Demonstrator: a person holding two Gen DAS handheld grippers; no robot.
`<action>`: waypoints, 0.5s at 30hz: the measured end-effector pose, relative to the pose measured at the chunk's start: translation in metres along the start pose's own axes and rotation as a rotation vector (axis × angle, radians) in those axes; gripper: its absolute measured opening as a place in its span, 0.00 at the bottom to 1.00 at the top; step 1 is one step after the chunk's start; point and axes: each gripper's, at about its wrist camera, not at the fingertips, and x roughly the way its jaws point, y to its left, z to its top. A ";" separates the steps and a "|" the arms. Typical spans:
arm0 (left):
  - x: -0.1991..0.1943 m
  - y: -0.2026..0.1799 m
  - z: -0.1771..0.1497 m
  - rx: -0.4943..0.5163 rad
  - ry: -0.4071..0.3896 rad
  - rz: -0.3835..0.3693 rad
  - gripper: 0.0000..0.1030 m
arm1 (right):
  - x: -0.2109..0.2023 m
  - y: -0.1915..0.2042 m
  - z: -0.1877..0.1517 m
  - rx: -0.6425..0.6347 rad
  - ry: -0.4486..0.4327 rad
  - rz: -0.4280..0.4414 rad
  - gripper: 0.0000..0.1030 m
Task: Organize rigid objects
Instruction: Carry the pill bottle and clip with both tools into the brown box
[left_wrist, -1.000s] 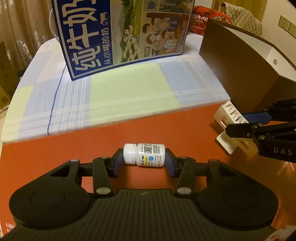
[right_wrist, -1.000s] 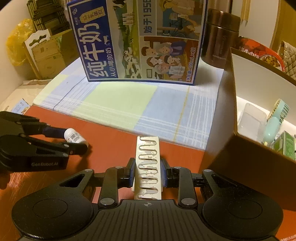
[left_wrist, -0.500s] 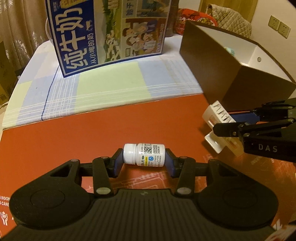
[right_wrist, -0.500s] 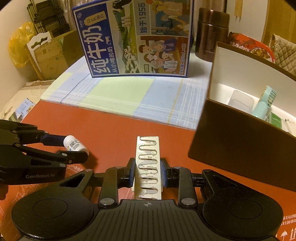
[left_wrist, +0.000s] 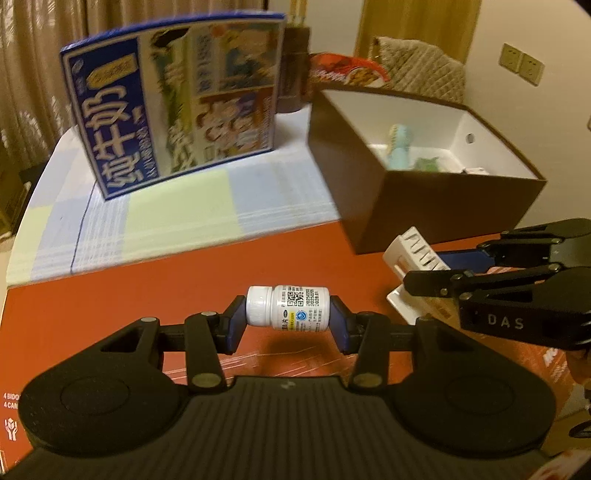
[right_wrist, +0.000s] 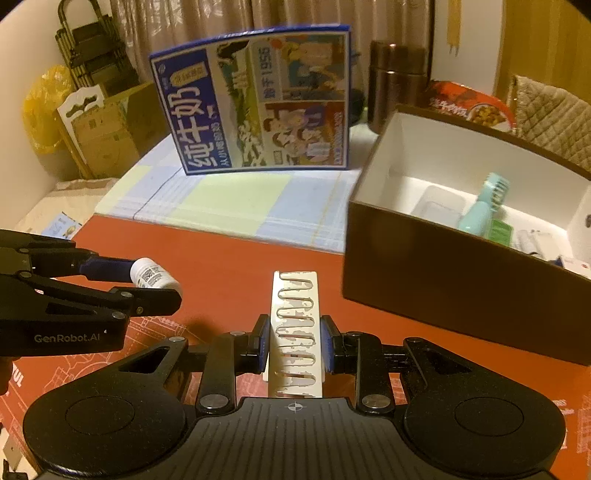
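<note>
Both claws are carrying loads: the left gripper (left_wrist: 288, 314) is clamping a white pill bottle (left_wrist: 288, 307) end to end, its long axis lying across the jaws, while the right gripper (right_wrist: 294, 343) is pinching a white slotted rack (right_wrist: 294, 332) whose length is pointing away from the camera. An open brown box (right_wrist: 443, 273) is sitting at right of frame, nearer the right gripper. Readable writing includes "GenRobot.AI", "DAS" and "1956" on the blue milk carton (right_wrist: 258, 103).

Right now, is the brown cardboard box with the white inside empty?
No, the brown cardboard box already holds a mint-green handheld fan and a few other small items.
</note>
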 end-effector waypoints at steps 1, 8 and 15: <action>-0.002 -0.005 0.002 0.006 -0.005 -0.004 0.41 | -0.005 -0.003 -0.001 0.004 -0.005 -0.001 0.24; -0.009 -0.043 0.015 0.054 -0.038 -0.024 0.41 | -0.037 -0.028 -0.007 0.037 -0.036 -0.024 0.24; -0.011 -0.082 0.027 0.094 -0.055 -0.049 0.41 | -0.067 -0.060 -0.013 0.068 -0.063 -0.045 0.24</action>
